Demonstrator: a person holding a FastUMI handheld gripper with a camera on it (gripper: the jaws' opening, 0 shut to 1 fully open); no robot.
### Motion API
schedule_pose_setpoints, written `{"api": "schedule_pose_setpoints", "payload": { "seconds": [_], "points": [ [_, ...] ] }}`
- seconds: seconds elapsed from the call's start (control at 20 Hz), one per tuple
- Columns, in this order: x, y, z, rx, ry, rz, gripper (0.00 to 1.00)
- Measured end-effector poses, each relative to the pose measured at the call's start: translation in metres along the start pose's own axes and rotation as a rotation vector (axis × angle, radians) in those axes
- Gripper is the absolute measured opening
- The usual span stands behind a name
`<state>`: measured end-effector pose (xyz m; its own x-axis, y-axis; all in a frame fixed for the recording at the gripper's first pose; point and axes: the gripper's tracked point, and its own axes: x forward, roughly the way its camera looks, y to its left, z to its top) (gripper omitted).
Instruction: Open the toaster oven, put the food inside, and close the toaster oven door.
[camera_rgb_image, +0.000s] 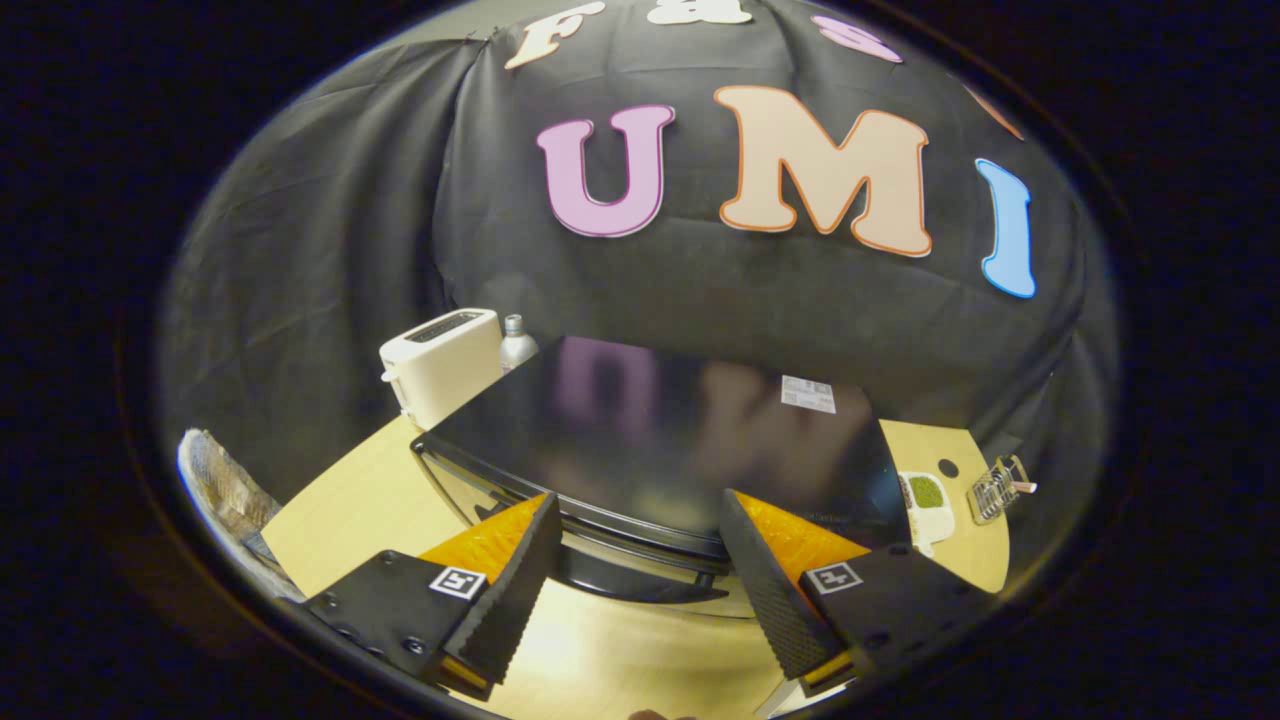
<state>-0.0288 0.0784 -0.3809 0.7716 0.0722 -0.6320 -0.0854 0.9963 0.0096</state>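
With the gripper (640, 560) spread and empty above the shut toaster oven (660, 440), I judge opening pends: reach its near door handle (630, 582).

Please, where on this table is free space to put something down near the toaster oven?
Bare tabletop lies beside the toaster oven, below the white toaster, and in front of the door under the open gripper. The other side is crowded: a white dish with something green and a small wire rack.
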Motion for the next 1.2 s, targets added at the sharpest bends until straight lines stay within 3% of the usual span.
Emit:
{"api": "schedule_pose_setpoints", "payload": {
  "seconds": [0.15, 0.4, 0.75, 1.0, 1.2],
  "points": [
    [-0.01, 0.007, -0.014, -0.017, 0.008, 0.022, 0.98],
    [-0.033, 0.025, -0.056, 0.132, 0.111, 0.113, 0.97],
    [-0.057, 0.053, -0.13, 0.111, 0.275, 0.191, 0.97],
    [-0.055, 0.062, -0.163, 0.016, 0.32, 0.201, 0.98],
    [-0.049, 0.06, -0.189, 0.014, 0.376, 0.183, 0.98]
  ]
}}
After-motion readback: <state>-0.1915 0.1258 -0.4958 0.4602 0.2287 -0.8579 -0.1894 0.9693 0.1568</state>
